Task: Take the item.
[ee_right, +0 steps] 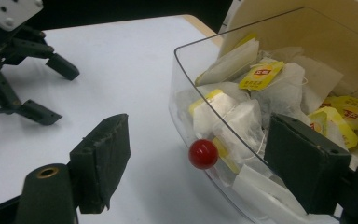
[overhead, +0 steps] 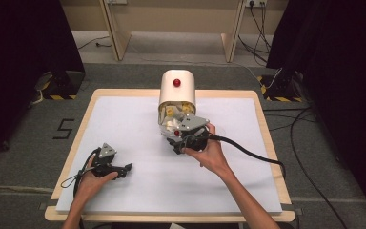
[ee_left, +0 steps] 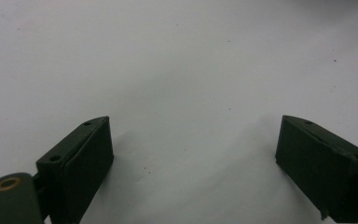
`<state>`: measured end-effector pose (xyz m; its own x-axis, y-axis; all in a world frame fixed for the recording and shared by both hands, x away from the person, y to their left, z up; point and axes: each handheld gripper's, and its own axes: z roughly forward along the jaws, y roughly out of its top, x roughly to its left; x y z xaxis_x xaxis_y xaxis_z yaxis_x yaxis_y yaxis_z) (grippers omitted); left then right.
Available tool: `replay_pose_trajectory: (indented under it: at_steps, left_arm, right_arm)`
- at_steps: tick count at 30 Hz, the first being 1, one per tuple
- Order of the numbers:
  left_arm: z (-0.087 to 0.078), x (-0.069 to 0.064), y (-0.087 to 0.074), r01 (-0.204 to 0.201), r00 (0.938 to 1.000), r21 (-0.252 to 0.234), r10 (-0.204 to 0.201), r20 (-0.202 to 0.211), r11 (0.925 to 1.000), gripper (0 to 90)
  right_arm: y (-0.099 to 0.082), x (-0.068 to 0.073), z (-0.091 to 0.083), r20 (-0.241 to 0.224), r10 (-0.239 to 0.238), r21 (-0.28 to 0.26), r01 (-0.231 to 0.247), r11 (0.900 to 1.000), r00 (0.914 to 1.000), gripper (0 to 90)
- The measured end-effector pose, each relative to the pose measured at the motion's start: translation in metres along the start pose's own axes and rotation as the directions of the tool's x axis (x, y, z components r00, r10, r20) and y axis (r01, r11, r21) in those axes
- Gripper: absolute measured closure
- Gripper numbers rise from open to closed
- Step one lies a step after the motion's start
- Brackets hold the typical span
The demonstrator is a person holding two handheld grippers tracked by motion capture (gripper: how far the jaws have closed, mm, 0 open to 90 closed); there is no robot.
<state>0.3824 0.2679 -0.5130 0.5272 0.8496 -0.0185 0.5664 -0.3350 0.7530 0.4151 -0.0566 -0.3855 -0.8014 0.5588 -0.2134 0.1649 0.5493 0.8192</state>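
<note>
We note the right gripper point(ee_right: 196, 163) spread wide at the red knob point(ee_right: 203, 153) of the tea-bag drawer point(ee_right: 223, 56) mid-frame, already pulled ajar, no bag taken; left gripper point(overhead: 124, 170) idles released, lower left.

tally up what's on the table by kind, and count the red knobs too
Grippers: 2 (left gripper, right gripper)
Dispenser: 1
Clear drawer of tea bags: 1 (bags too heaped to count)
Red knobs: 2 (drawer knob, top knob)
Total: 6
</note>
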Motion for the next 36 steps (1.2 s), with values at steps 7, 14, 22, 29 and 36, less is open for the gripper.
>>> replay_pose_trajectory:
  at_steps: [7,14,22,29,36]
  left_arm:
    - [0.0,0.0,0.0,-0.002,1.0,0.002,0.002,0.0,1.0,9.9]
    - [0.0,0.0,0.0,-0.005,1.0,0.003,0.005,0.0,1.0,9.9]
    - [0.0,0.0,0.0,-0.004,1.0,0.003,0.004,0.0,1.0,9.9]
    - [0.0,0.0,0.0,-0.004,1.0,0.004,0.004,-0.001,1.0,9.9]
    - [0.0,0.0,0.0,-0.003,1.0,0.002,0.003,0.0,1.0,9.8]
  right_arm:
    - [-0.004,0.009,-0.006,-0.017,-0.022,0.018,0.022,0.9996,0.9996,23.5]
    - [-0.005,0.013,-0.008,-0.015,-0.036,0.023,0.037,0.9991,0.9992,23.7]
    - [-0.005,0.015,-0.011,-0.03,-0.032,0.041,0.033,0.9986,0.999,24.5]
    - [-0.002,0.009,-0.012,-0.064,-0.002,0.031,0.004,0.9995,0.998,31.2]
    - [0.01,-0.012,-0.008,-0.03,0.051,-0.016,-0.052,0.9985,0.9983,42.4]
